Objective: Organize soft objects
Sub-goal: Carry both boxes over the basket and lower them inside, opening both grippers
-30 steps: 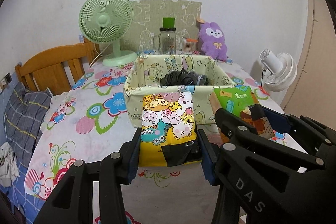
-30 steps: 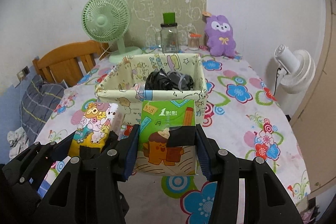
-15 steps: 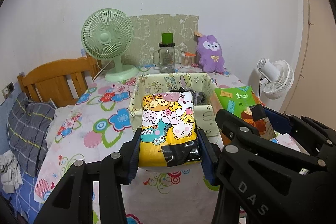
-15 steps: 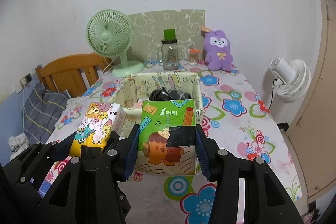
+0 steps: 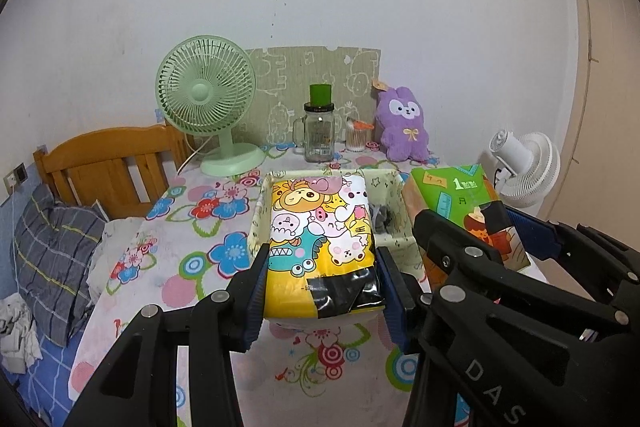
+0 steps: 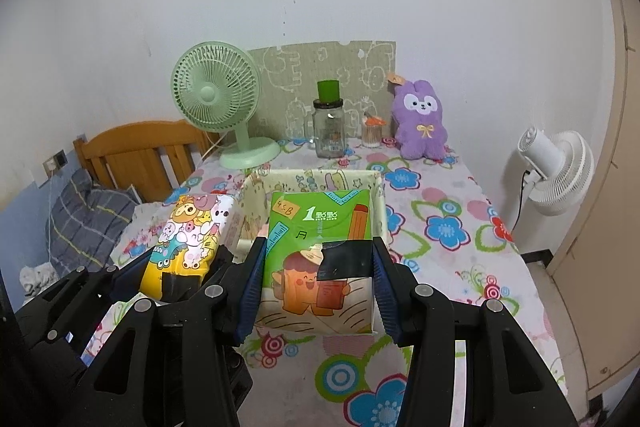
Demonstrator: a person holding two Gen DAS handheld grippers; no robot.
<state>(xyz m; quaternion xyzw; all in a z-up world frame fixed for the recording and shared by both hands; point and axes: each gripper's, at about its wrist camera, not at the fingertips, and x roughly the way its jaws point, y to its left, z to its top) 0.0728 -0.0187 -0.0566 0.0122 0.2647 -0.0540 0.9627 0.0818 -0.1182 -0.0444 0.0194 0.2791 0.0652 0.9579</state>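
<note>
My left gripper [image 5: 322, 281] is clamping a yellow cartoon-animal soft pack [image 5: 320, 239]; my right gripper [image 6: 318, 281] is clamping a green cartoon tissue pack [image 6: 320, 255]; a cream printed fabric bin [image 6: 316, 179] is sitting just beyond both.

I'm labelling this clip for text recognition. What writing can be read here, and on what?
"DAS": right claw's black frame.
"1": green tissue pack; the characters beside it and its handwritten orange sticker are unclear.
Glass jar print: too small.
Yellow cartoon pack: no readable text.
</note>
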